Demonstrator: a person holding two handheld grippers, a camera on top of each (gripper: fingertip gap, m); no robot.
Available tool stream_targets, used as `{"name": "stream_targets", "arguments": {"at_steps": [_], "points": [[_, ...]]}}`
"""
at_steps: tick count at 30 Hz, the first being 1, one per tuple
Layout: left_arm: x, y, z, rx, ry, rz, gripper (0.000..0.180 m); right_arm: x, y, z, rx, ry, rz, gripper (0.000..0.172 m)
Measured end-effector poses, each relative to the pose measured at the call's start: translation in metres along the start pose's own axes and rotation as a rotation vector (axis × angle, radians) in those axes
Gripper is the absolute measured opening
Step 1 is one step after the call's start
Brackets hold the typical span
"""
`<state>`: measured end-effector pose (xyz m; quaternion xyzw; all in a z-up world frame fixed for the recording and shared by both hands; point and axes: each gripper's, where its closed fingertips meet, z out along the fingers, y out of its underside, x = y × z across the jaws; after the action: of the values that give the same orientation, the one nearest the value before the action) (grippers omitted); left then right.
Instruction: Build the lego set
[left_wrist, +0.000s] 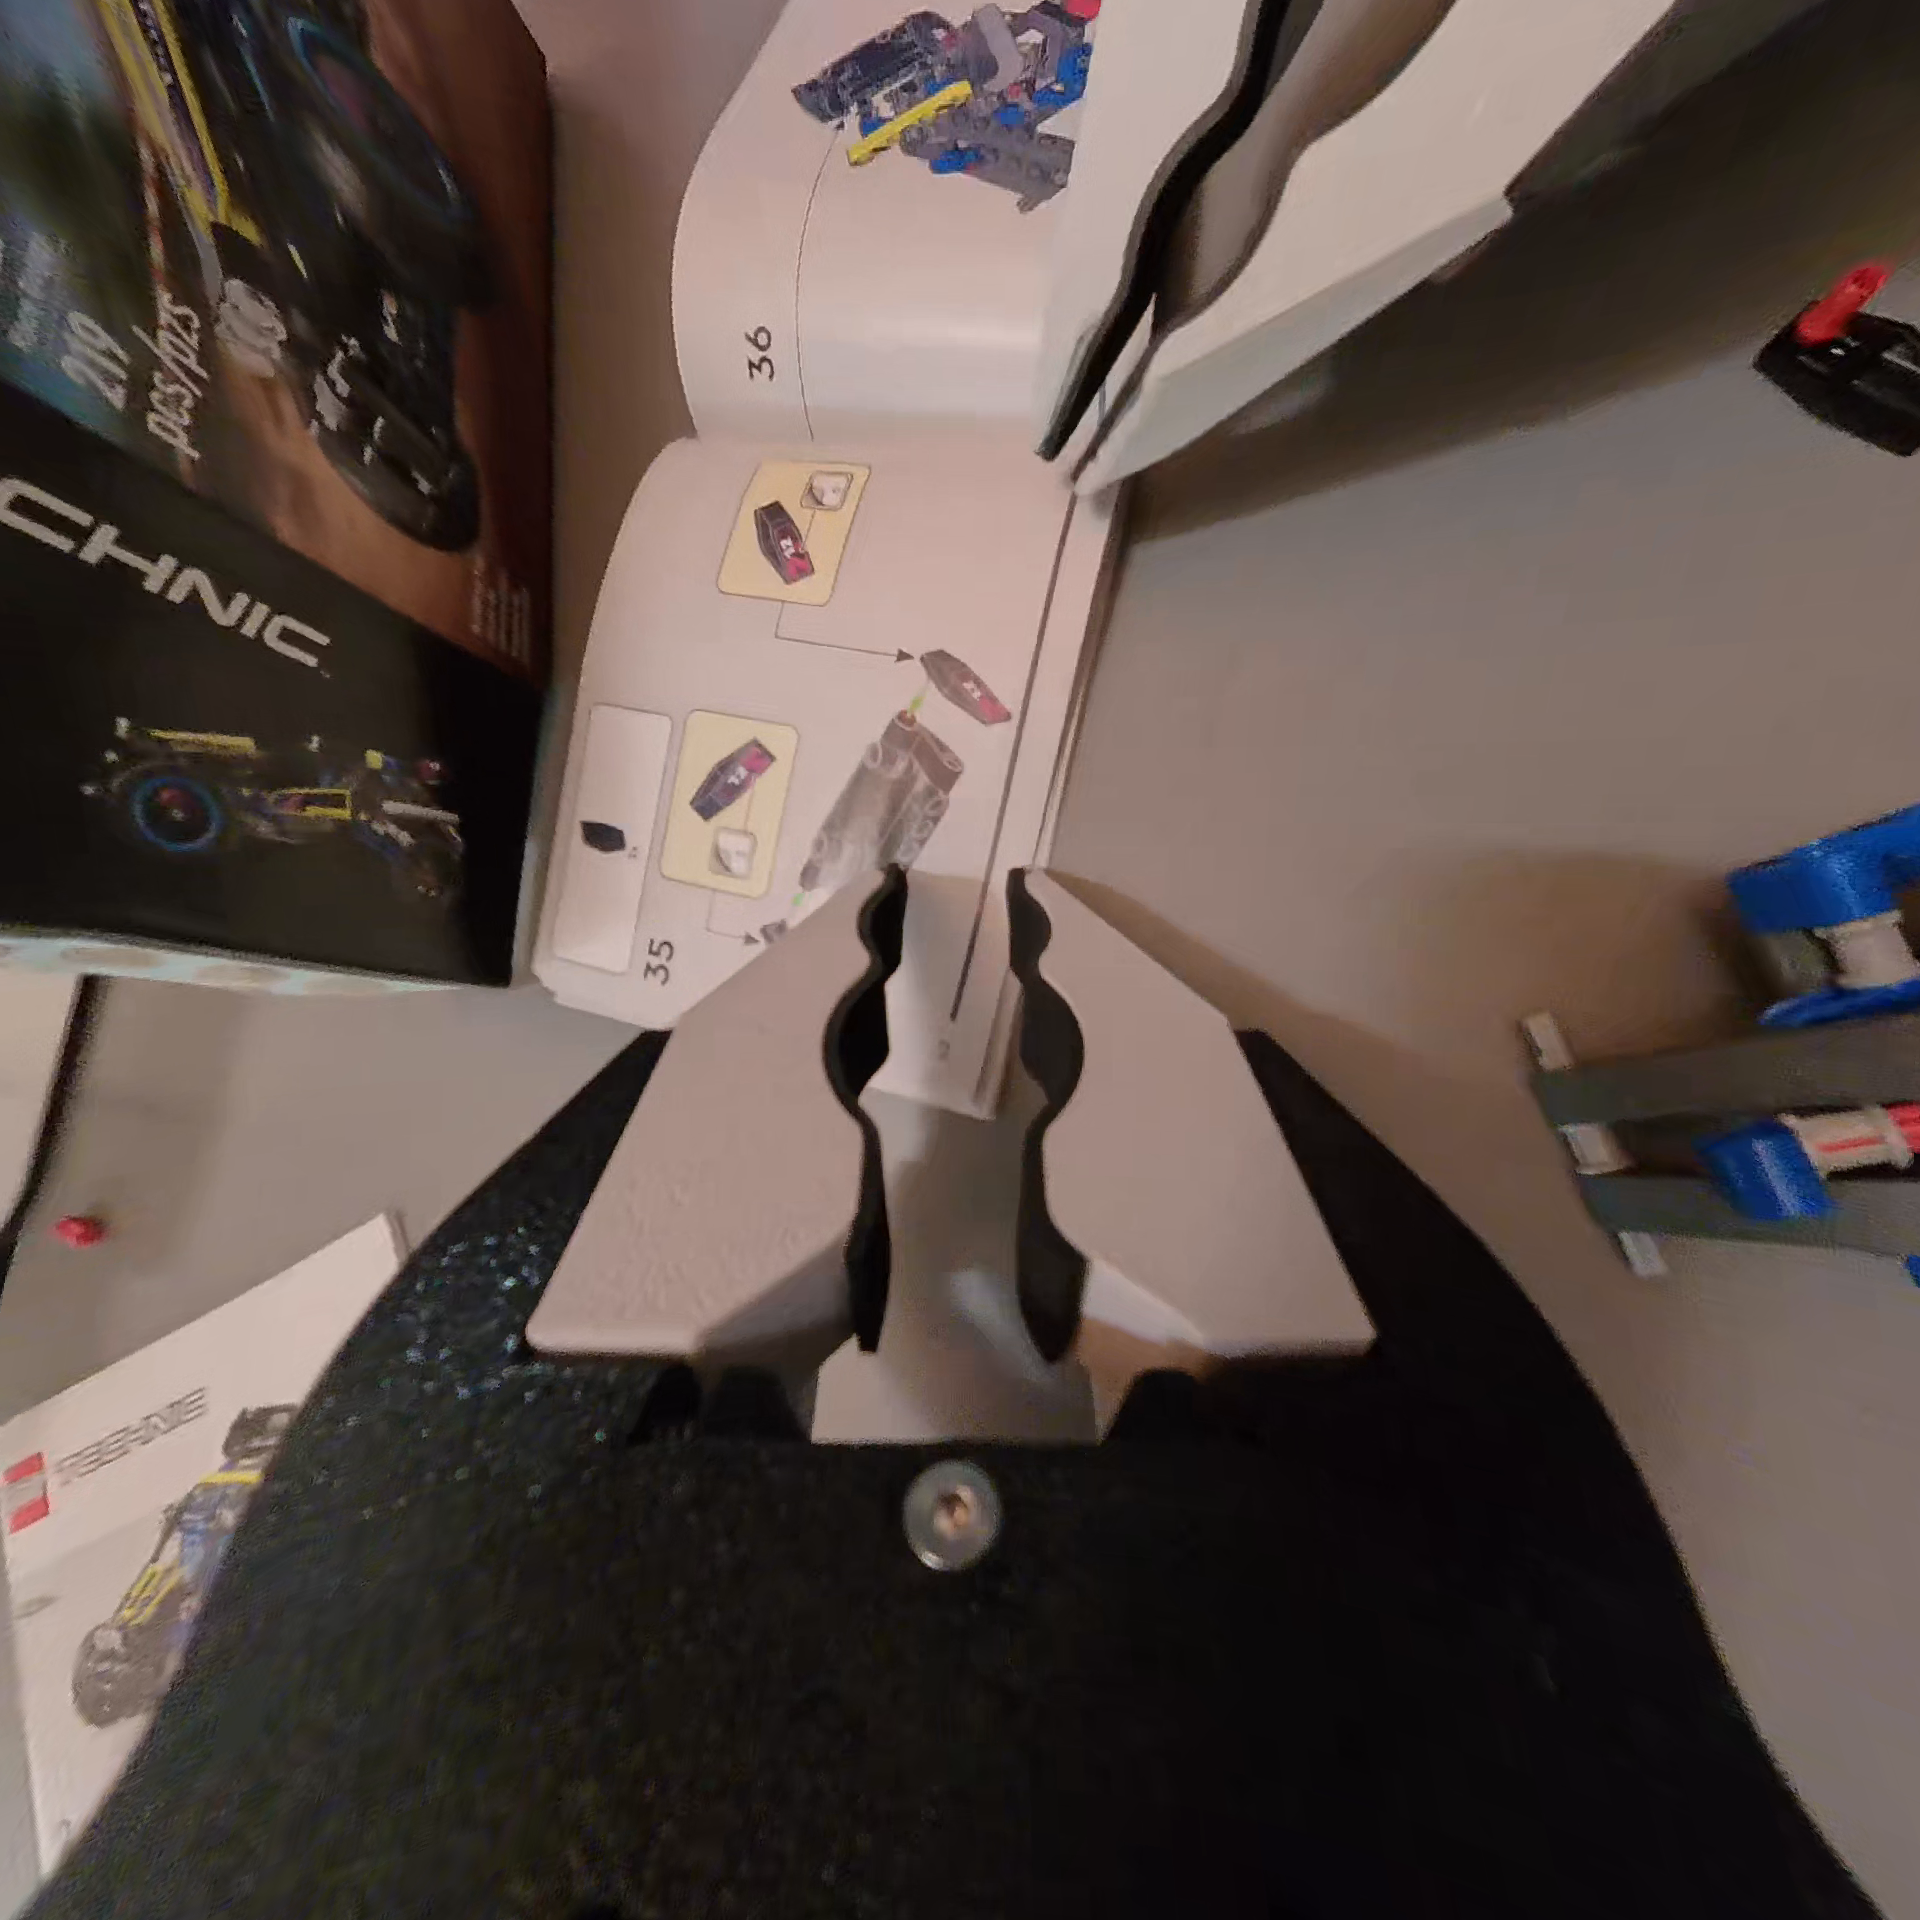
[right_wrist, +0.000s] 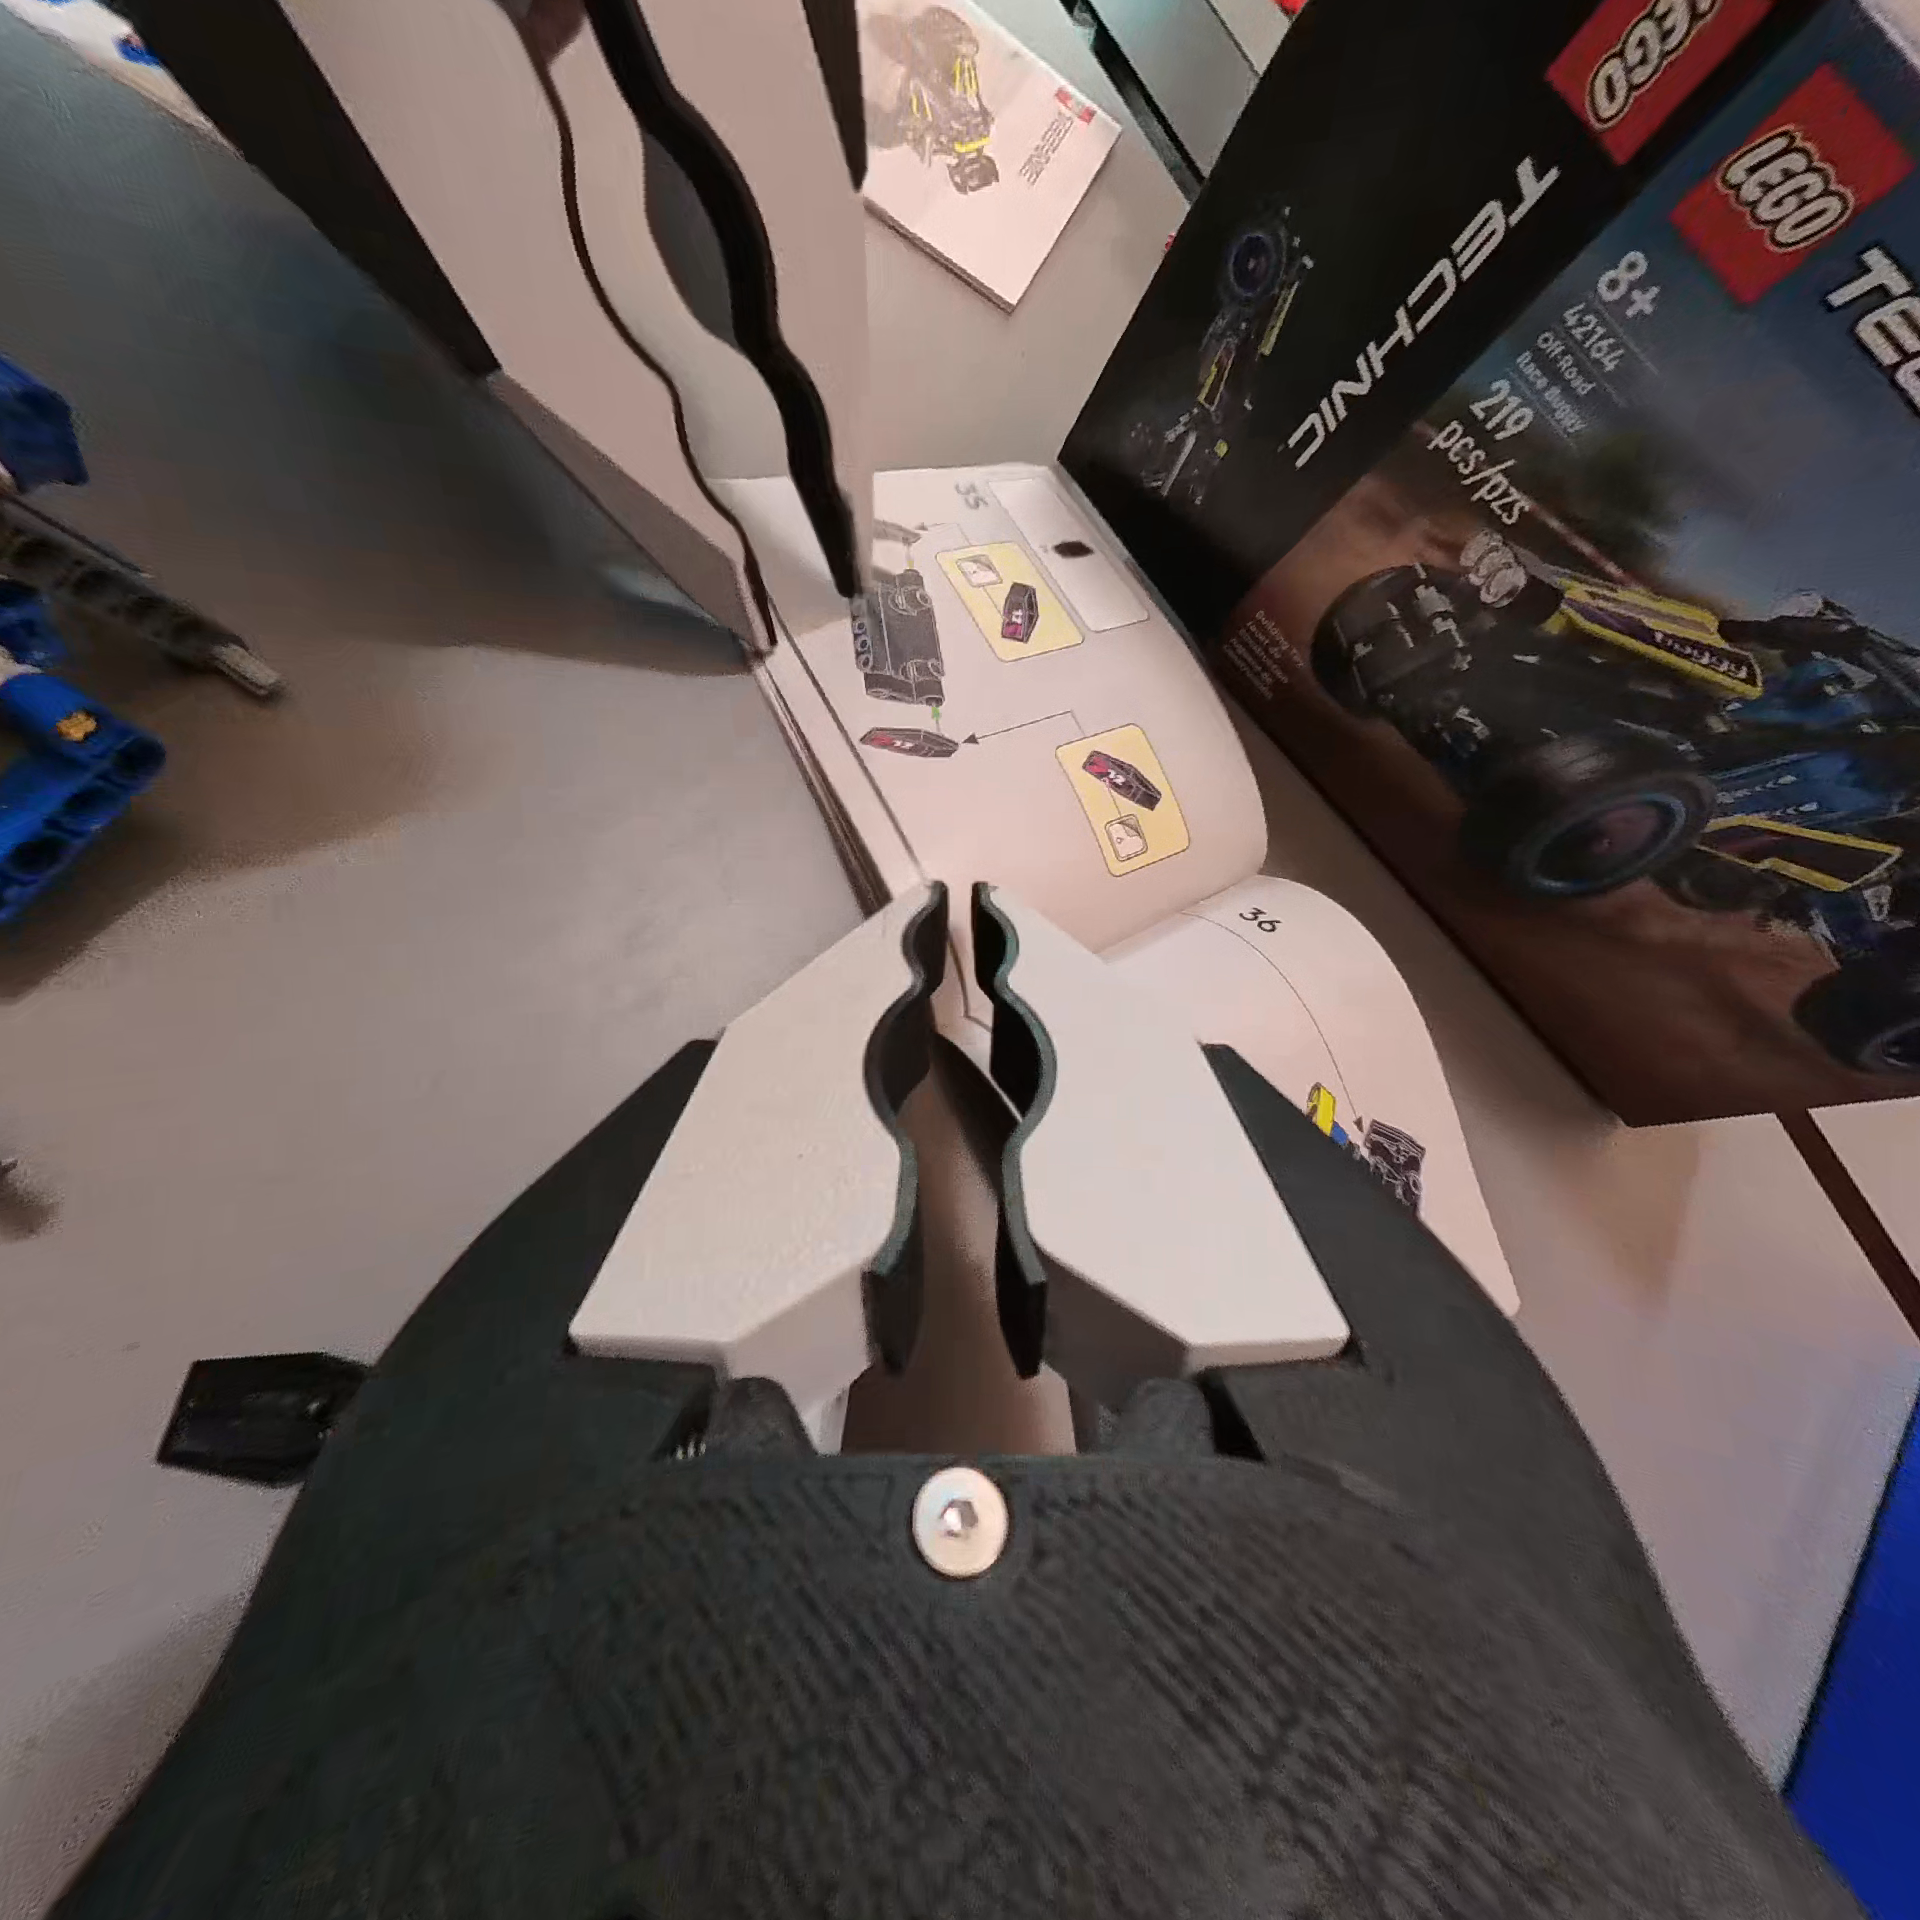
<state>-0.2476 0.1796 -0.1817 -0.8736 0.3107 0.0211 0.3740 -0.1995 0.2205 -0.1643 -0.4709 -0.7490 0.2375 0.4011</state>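
Note:
An open instruction booklet (left_wrist: 831, 623) lies on the grey table, its far page curling upward. My left gripper (left_wrist: 956, 883) is open and hangs over the near page's right edge. The page edge runs between its fingers and the pads do not press on it. In the right wrist view the left gripper (right_wrist: 800, 592) straddles that same edge of the booklet (right_wrist: 1039, 748). My right gripper (right_wrist: 958, 894) is shut at the booklet's edge by the fold, with a thin sheet edge between its pads. It also shows in the left wrist view (left_wrist: 1070, 447), with its tip on the fold's end.
A dark toy-set box (left_wrist: 208, 623) stands against the booklet's far side and also shows in the right wrist view (right_wrist: 1507, 623). A blue and grey brick assembly (left_wrist: 1787, 1039) lies to the right. A second booklet (left_wrist: 135, 1507), a small red piece (left_wrist: 78, 1229) and a black part (right_wrist: 255, 1413) lie nearby. Some 7 cm of space lies between my two pairs of fingers.

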Motion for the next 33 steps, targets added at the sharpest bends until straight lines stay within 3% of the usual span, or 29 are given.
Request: {"name": "stream_targets", "arguments": {"at_steps": [4, 15, 23, 28, 33], "points": [[0.005, 0.003, 0.001, -0.022, 0.020, 0.002, 0.000, -0.013, -0.002, 0.001, 0.009, -0.067, -0.036, 0.013], [0.024, 0.014, -0.015, -0.046, 0.070, 0.034, 0.000, -0.031, -0.016, -0.006, 0.009, 0.046, -0.094, 0.004], [0.036, 0.023, -0.028, -0.076, 0.099, 0.086, 0.000, -0.051, -0.013, 0.002, -0.026, -0.042, -0.169, 0.022], [0.034, 0.024, -0.029, -0.075, 0.092, 0.097, 0.000, -0.051, -0.011, 0.003, -0.020, -0.060, -0.160, 0.020], [0.032, 0.025, -0.029, -0.063, 0.104, 0.066, 0.000, -0.055, -0.010, 0.004, -0.010, -0.073, -0.165, 0.008]]}}
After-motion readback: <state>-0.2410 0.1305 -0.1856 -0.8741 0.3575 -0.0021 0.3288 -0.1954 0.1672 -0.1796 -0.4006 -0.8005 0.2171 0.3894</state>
